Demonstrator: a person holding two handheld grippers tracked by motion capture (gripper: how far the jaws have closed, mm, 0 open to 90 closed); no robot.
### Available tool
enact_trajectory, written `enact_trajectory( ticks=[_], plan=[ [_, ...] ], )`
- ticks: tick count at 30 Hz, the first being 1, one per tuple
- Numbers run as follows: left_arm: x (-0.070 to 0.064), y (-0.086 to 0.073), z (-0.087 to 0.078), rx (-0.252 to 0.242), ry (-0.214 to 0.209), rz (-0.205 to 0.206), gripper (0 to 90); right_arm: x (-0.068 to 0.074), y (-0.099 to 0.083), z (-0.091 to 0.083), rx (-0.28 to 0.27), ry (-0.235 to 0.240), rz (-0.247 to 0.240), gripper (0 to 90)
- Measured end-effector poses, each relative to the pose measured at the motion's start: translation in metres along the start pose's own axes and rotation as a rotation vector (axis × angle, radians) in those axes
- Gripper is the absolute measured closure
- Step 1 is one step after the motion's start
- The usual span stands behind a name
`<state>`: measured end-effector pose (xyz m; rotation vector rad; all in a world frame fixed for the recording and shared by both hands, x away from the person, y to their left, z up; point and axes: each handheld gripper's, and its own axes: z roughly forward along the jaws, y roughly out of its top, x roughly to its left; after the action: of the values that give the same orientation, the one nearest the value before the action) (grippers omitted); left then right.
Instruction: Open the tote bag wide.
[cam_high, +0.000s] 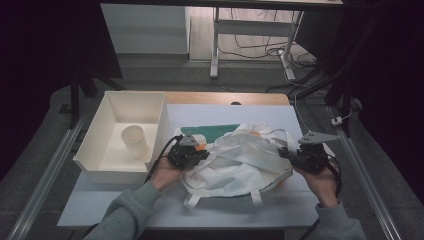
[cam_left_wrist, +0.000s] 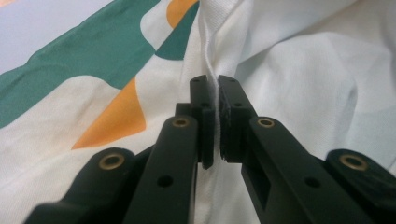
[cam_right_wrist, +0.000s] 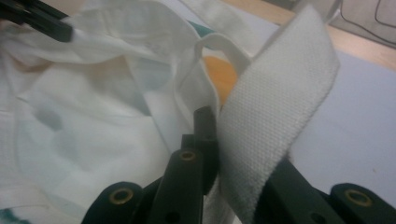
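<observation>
Both jaws pinched on crumpled white cloth bag (cam_high: 240, 160) with green-and-orange print, strap (cam_right_wrist: 275, 112) draped over right.

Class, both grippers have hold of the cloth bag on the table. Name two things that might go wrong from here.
1. The left gripper pinches only a thin fold of the cloth bag; a pull might slip it free.
2. A webbing strap drapes over the right gripper; it may snag as the hand moves.

Grey sleeves (cam_high: 131, 212); black fingers (cam_left_wrist: 205, 116) with brass rivets; grey three-cornered plates, black trailing cables.
</observation>
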<state>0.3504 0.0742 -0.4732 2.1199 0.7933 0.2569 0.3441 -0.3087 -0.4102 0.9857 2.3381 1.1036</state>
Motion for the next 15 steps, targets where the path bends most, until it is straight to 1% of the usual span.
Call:
enact_trajectory(
  ticks=[4,6,10,14,15],
  plan=[
    [0.002,0.003,0.003,0.001,0.0,-0.002,85.1,-0.015,-0.009,0.009,0.011,-0.024,0.044,86.5],
    [0.003,0.004,0.005,0.001,-0.002,-0.005,85.2,-0.021,-0.012,0.014,0.02,-0.044,0.058,86.5],
    [0.006,0.006,0.008,0.003,0.001,-0.01,85.1,-0.029,-0.015,0.023,0.041,-0.075,0.06,86.5],
    [0.01,0.008,0.013,0.007,0.006,-0.019,85.2,-0.037,-0.014,0.032,0.056,-0.094,0.054,86.4],
    [0.011,0.009,0.015,0.01,0.01,-0.019,85.2,-0.038,-0.014,0.035,0.061,-0.093,0.063,86.5]
  ],
)
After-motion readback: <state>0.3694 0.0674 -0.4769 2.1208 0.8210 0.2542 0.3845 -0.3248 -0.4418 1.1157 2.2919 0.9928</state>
